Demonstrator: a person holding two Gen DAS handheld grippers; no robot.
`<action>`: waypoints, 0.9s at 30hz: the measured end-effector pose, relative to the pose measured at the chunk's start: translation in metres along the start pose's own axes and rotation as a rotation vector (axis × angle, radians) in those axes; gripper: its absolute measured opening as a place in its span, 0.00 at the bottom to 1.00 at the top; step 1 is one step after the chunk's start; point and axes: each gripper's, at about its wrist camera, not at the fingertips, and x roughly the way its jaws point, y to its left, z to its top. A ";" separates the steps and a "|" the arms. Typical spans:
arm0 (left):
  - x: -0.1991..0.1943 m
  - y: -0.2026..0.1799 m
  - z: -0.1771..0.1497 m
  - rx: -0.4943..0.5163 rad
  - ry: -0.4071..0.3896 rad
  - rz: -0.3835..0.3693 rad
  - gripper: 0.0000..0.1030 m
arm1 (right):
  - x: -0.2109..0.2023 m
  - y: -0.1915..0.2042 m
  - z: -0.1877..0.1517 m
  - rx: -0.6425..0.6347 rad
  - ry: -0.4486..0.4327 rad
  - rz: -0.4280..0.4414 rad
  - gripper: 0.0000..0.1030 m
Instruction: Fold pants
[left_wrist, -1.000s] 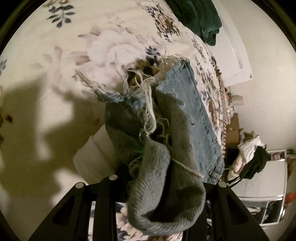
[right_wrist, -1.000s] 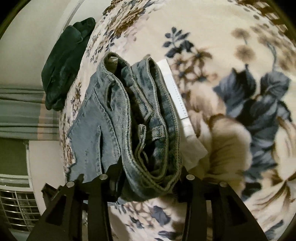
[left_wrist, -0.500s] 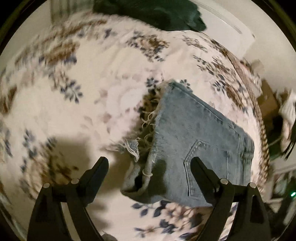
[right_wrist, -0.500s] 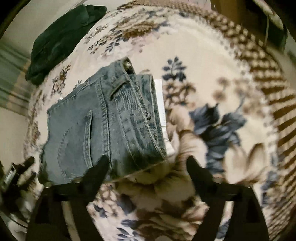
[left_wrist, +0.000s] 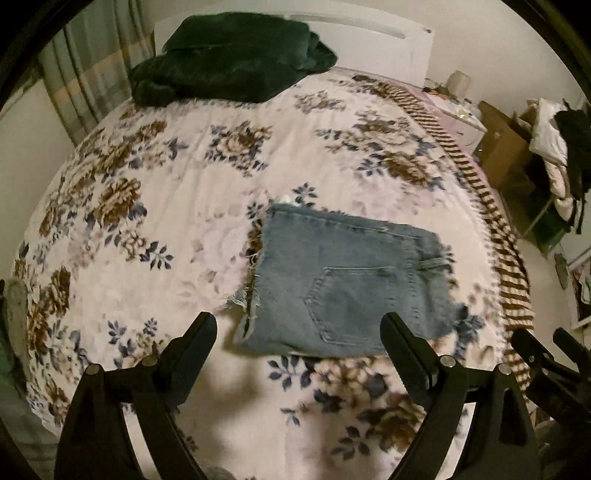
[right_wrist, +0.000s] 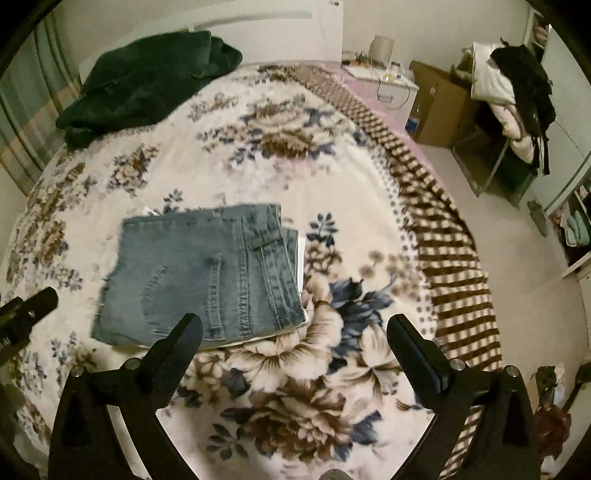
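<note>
Now your left gripper (left_wrist: 298, 330) is released, its jaws spread wide and holding nothing; it hangs above the near edge of the jeans (left_wrist: 343, 284), not touching them; your right gripper (right_wrist: 294, 332) is likewise spread and empty, poised over the blanket (right_wrist: 295, 387) just beside the jeans' (right_wrist: 199, 273) waistband corner.

The jeans lie folded into a compact rectangle on the blanket (left_wrist: 184, 206), roughly mid-bed and nearer the striped border (left_wrist: 509, 273) than the curtain side; a back pocket (left_wrist: 347, 295) faces up; the frayed hems (left_wrist: 247, 295) sit on the side toward your left gripper, with loose white threads spilling onto the blanket; the waistband (right_wrist: 273, 266) and a belt loop show on the opposite side, toward your right gripper; a strip of something white (right_wrist: 301, 258) peeks out from under the waistband edge, and you cannot tell what it is.

A dark green garment (left_wrist: 229, 59) is heaped at the far end of the bed by the headboard (left_wrist: 369, 29), well apart from the jeans; beyond the striped border stand a cardboard box (right_wrist: 439, 103) and a rack with clothes (right_wrist: 517, 85) draped over it; both views are slightly blurred.
</note>
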 end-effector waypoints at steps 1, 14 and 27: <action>-0.013 -0.003 -0.001 0.006 -0.006 0.000 0.88 | -0.014 -0.001 0.000 0.001 -0.007 -0.001 0.99; -0.210 -0.023 -0.030 -0.014 -0.161 0.013 0.88 | -0.237 -0.014 -0.025 -0.047 -0.181 0.041 0.99; -0.344 -0.034 -0.083 -0.030 -0.283 0.040 0.88 | -0.423 -0.042 -0.085 -0.105 -0.345 0.093 1.00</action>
